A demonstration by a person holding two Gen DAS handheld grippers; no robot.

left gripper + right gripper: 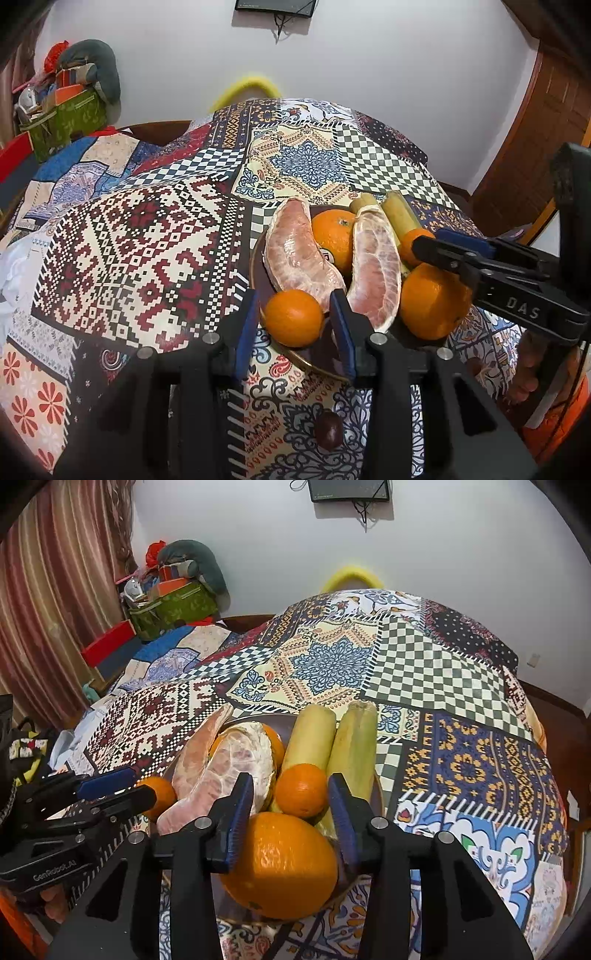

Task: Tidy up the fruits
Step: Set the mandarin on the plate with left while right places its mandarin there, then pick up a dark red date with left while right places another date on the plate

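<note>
A dark plate [255, 258] on the patchwork cloth holds two peeled pomelo wedges [291, 251] [376, 266], several oranges and two pale yellow-green cobs [312, 734]. My left gripper [294, 293] is open. A small orange [293, 317] sits on the plate's near rim between its blue pads, with thin gaps on both sides. My right gripper [290, 775] is open over a large orange [280, 864] that rests on the plate's right side, its pads off the peel. A smaller orange [301, 790] lies just beyond its fingertips. Each gripper also shows in the other view [428, 238] [142, 784].
A small dark brown fruit [328, 430] lies on the cloth under the left gripper. A yellow chair back [245, 88] rises behind the table's far edge. A green basket of clutter [62, 118] stands far left, a wooden door [535, 147] at right.
</note>
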